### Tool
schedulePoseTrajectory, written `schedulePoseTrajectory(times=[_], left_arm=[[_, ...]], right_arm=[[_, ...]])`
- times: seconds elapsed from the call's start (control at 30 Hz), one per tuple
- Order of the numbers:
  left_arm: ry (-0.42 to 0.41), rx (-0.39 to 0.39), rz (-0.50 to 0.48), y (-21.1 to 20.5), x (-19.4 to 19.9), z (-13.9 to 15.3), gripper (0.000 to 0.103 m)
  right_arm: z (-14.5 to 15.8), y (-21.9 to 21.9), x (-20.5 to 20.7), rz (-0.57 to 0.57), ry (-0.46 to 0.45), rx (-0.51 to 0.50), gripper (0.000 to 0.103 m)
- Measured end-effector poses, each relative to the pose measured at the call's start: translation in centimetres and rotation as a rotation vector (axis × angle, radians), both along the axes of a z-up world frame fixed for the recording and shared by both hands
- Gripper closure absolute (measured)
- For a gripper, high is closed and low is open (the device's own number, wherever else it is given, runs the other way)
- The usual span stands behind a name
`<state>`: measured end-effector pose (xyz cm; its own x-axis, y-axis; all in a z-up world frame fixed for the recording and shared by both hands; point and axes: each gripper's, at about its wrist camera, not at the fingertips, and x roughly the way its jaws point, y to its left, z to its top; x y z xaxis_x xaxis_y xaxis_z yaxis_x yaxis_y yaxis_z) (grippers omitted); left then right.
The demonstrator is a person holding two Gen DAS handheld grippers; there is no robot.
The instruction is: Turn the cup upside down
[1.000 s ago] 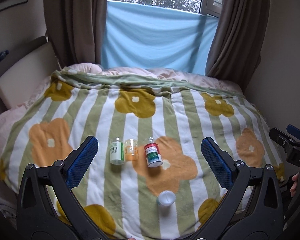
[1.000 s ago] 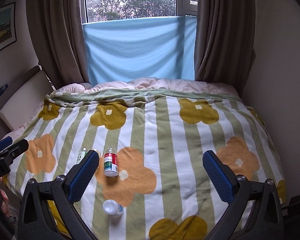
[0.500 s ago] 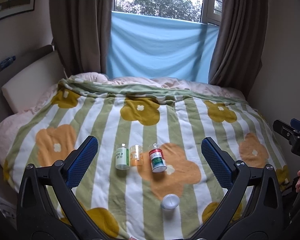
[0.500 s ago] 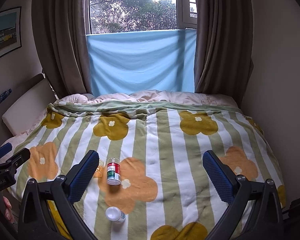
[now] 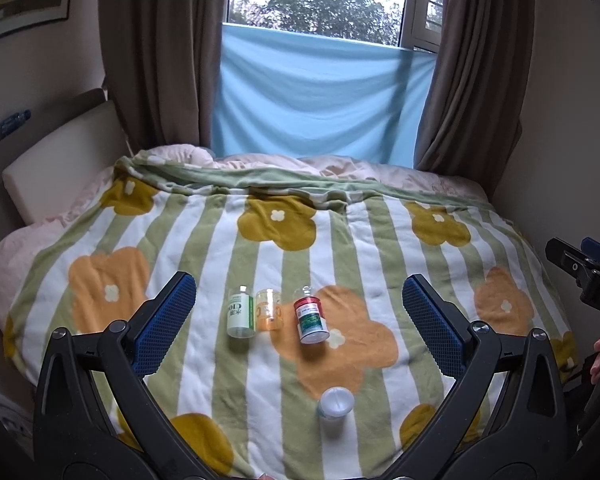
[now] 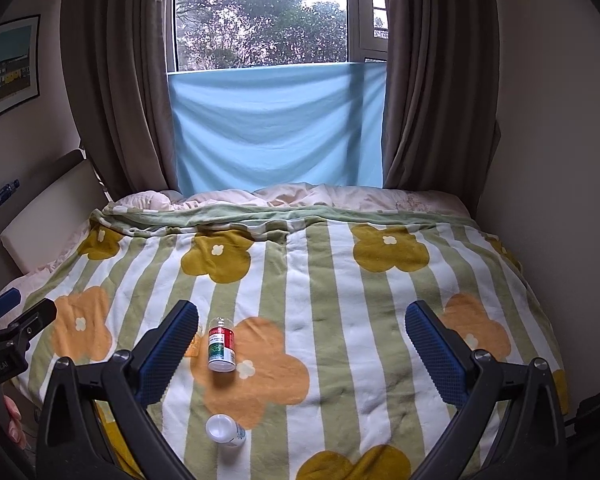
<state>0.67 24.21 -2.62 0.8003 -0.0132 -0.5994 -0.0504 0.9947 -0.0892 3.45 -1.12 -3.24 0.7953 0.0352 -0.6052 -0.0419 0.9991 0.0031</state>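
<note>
Both views have tilted upward over the past second, so more window shows and the items on the bed sit lower in each frame. Left tool, its blue-padded jaws spread wide and gripping nothing, hovers clear of the blanket, as does the right tool, equally released and empty. Between the left tool's pads, at lower centre of the left wrist view, stand three small containers in a row: a green-labelled bottle, the translucent orange cup just beside it, and a red-labelled bottle to the right. The cup appears to stand with its long axis vertical, though which end is up is hard to tell at this size. A white-capped bottle lies nearer, at bottom centre. From the right wrist view the cup is almost wholly hidden behind the left-hand pad, at lower left of the frame. On this evidence the left tool faces the cup more squarely and looks better placed to reach forward and down for it; the task has not yet begun.
</note>
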Motion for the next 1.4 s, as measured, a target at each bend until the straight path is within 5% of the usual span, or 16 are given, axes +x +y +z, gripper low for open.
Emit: schedulePoseTrajectory(times=[1.4], left_arm=[[-0.019,-0.002,-0.022,-0.22,0.31,0.25,0.000]], right_arm=[[0.56,0.53,0.69,-0.008,-0.004,-0.003,0.000]])
